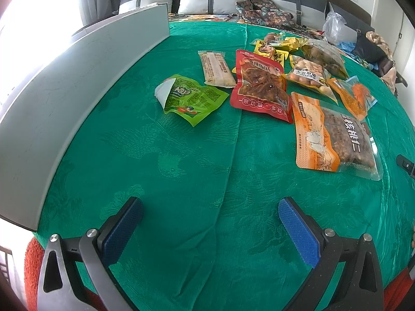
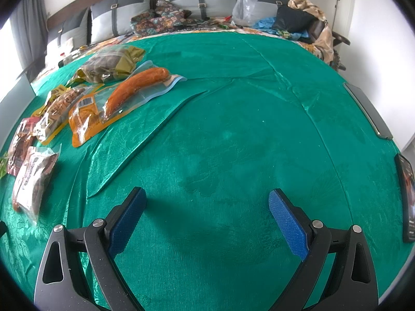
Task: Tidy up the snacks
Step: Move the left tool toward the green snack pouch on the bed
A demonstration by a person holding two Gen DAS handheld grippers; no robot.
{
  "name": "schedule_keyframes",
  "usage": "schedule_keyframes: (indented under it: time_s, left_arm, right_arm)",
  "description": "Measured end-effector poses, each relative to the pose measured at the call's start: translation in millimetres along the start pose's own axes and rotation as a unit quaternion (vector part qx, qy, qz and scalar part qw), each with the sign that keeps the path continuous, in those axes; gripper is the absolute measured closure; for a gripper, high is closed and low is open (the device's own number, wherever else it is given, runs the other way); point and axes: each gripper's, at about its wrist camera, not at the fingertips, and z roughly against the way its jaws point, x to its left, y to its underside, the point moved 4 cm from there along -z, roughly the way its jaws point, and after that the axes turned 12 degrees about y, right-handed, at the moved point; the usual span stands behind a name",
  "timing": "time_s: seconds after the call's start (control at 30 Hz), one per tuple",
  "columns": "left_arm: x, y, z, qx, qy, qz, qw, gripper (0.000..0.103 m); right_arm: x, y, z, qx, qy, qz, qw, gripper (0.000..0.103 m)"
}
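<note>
Left gripper [image 1: 210,217]: you hold it with jaws spread wide and nothing between them, low over bare green cloth [image 1: 197,155], on the near side of the red pouch.
Right gripper [image 2: 206,208]: also wide and empty, over an open stretch of cloth well to the right of the red pouch; no snack lies in front of it.
Walnut bag [image 1: 334,140]: nearest snack, orange and clear, lying flat just to the right of and nearer than the red pouch [image 1: 259,85].
Green packet [image 1: 189,98]: just left of the red pouch, one corner curled up white.
Beige bar [image 1: 216,68]: beyond the green packet, touching the red pouch's far left edge.
Peanut bag [image 1: 308,75]: right of the red pouch, overlapping the packs around it.
Sausage pack [image 2: 124,96]: right of the peanut bag, edges overlapping its neighbours.
Dark nut bag [image 1: 324,57] and yellow packets [image 1: 269,49]: farthest, heaped behind the red pouch.
Grey panel [image 1: 77,83]: upright, far left of the red pouch.
Task stage: judging by the jumble, sorting is barely begun.
Risk: flat slick film gives your pads little to bite; a shallow pinch may slip, or snag the cloth and drag the whole cluster.
Risk: overlapped edges could make you lift two packs at once.
</note>
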Motion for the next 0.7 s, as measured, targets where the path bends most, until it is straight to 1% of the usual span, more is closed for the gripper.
schedule_keyframes:
  time_s: [0.37,0.4,0.5,0.53,0.57,0.7]
  left_arm:
    - [0,-1,-1,0.004,0.002,-0.001,1.0000,0.000]
    - [0,-1,-1,0.007,0.003,-0.002,1.0000,0.000]
    - [3,-4,-3,0.034,0.008,-0.003,0.9994,0.000]
    - [7,-7,-3,0.045,0.012,0.001,0.9989,0.000]
    - [12,-11,-2,0.047,0.019,0.011,0.9987,0.000]
    - [43,-34,12,0.018,0.053,0.069,0.9960,0.000]
  right_arm:
    - [0,0,0,0.000,0.000,0.000,1.000,0.006]
    - [0,0,0,0.000,0.000,0.000,1.000,0.006]
    - [1,0,0,0.000,0.000,0.000,1.000,0.006]
    - [0,0,0,0.000,0.000,0.000,1.000,0.006]
    - [1,0,0,0.000,0.000,0.000,1.000,0.006]
    - [1,0,0,0.000,0.000,0.000,1.000,0.006]
